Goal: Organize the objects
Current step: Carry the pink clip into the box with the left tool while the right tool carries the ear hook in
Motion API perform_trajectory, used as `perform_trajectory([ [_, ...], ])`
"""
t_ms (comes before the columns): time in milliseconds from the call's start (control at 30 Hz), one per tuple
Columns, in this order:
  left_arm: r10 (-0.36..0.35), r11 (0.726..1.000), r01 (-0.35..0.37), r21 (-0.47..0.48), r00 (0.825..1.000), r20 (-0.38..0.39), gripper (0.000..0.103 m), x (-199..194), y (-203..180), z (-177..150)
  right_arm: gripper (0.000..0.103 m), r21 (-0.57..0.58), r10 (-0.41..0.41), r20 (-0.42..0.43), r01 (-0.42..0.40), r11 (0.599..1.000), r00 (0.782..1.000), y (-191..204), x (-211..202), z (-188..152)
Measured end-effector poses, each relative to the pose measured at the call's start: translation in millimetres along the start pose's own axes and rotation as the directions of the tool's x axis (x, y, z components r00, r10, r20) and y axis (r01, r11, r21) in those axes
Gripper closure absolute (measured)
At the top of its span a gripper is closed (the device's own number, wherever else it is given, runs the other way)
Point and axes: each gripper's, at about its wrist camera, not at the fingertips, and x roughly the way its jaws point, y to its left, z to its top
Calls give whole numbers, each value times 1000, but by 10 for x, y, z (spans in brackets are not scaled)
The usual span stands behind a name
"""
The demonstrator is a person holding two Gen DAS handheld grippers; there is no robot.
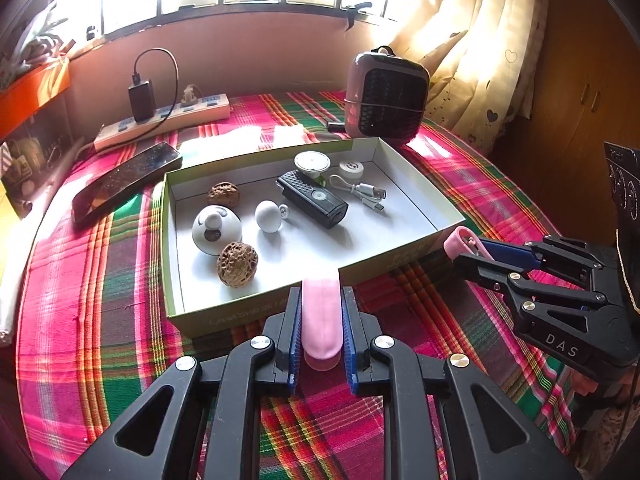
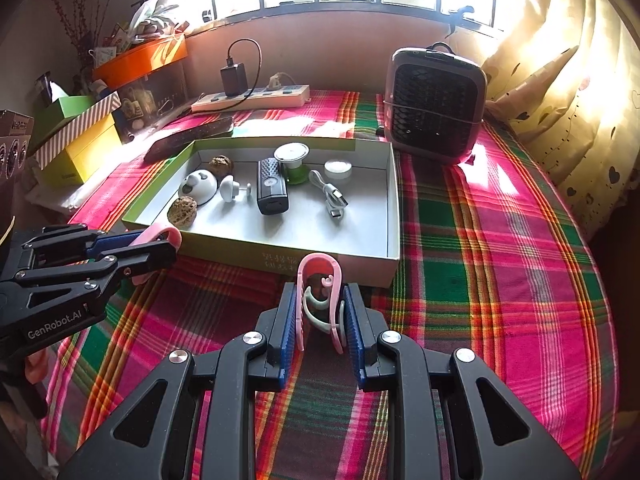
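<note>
My left gripper (image 1: pixel 321 296) is shut on a pink plastic clip (image 1: pixel 321 320), held just above the near wall of a shallow white box (image 1: pixel 256 312). My right gripper (image 2: pixel 320 292) is shut on a second pink clip (image 2: pixel 319 258), a U-shaped one with a white spring inside, also in front of the box (image 2: pixel 360 264). In the left wrist view the right gripper (image 1: pixel 470 250) shows at the right with its clip (image 1: pixel 454 242). The left gripper (image 2: pixel 156 246) appears at the left of the right wrist view. Inside the box lie two walnuts (image 1: pixel 237 265), a black device (image 1: pixel 312 199), a USB cable (image 1: pixel 366 192) and white round pieces.
A plaid cloth (image 2: pixel 500 240) covers the table. Behind the box stand a small heater (image 1: pixel 386 98), a power strip with a charger (image 1: pixel 168 120) and a dark phone (image 1: pixel 124 182). Stacked boxes (image 2: pixel 80 148) crowd the left side; a curtain (image 2: pixel 560 100) hangs at the right.
</note>
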Motion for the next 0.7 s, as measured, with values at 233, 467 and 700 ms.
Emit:
perform_trajectory([
  [233, -9, 1000, 8, -16, 1000, -2, 87, 19, 39, 94, 79, -13, 5, 14, -5, 1000, 1000, -24, -19, 152],
  [467, -9, 1000, 8, -22, 1000, -6, 87, 96, 72, 209, 79, -26, 32, 12, -31, 999, 999, -58, 81, 365],
  [700, -19, 999, 18, -30, 1000, -15, 87, 213, 97, 318, 79, -37, 55, -6, -55, 998, 998, -80, 256, 524],
])
